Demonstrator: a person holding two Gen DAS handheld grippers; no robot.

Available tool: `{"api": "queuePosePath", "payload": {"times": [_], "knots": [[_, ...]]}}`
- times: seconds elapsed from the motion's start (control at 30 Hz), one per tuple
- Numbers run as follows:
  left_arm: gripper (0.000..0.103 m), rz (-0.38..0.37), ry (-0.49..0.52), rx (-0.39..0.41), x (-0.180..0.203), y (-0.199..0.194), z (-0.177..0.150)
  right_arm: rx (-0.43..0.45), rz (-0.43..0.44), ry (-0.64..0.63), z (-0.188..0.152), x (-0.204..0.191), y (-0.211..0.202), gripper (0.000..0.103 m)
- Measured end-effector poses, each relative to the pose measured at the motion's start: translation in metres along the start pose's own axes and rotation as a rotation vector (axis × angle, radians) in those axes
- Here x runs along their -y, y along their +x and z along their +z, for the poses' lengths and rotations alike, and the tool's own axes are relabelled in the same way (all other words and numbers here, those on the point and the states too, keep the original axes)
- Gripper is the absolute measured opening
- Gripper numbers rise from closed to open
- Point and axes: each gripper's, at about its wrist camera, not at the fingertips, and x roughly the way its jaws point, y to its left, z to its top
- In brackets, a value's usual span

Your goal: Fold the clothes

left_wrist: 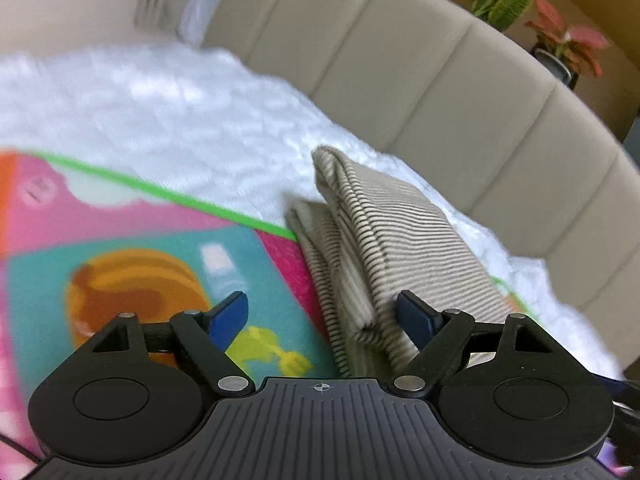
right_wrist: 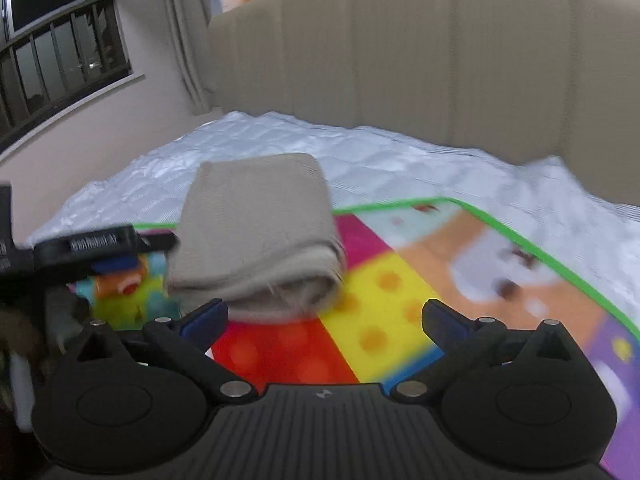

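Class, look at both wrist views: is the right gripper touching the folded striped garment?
Apart. The right wrist view shows the right gripper with jaws wide open and bare colourful mat between its fingertips and the folded striped garment, which lies just beyond them.

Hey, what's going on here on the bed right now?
A person holding a gripper in each hand is folding clothes on a bed. A beige striped garment lies folded into a compact bundle at the edge of a colourful play mat, which is spread over the white quilted bedding. Both the left gripper and the right gripper are open and hold nothing; they sit just short of the bundle. The fold looks finished.
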Motion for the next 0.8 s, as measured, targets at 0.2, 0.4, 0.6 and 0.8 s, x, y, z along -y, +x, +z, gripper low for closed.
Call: {"api": "queuePosePath", "payload": {"times": [0.2, 0.4, 0.6, 0.8], "knots": [[0.103, 0.069, 0.136, 0.102, 0.054, -0.098, -0.015, 0.118, -0.002, -0.026, -0.042, 0.015, -0.041, 0.103], [0.103, 0.191, 0.171, 0.162, 0.093, -0.163, -0.08, 0.165, 0.066, -0.061, -0.056, 0.017, -0.053, 0.103], [0.103, 0.231, 0.172, 0.064, 0.102, -0.146, -0.102, 0.203, 0.108, -0.075, -0.058, 0.007, -0.07, 0.103], [0.103, 0.262, 0.233, 0.08, 0.109, -0.145, -0.113, 0.188, 0.102, -0.099, -0.06, -0.001, -0.068, 0.103]]}}
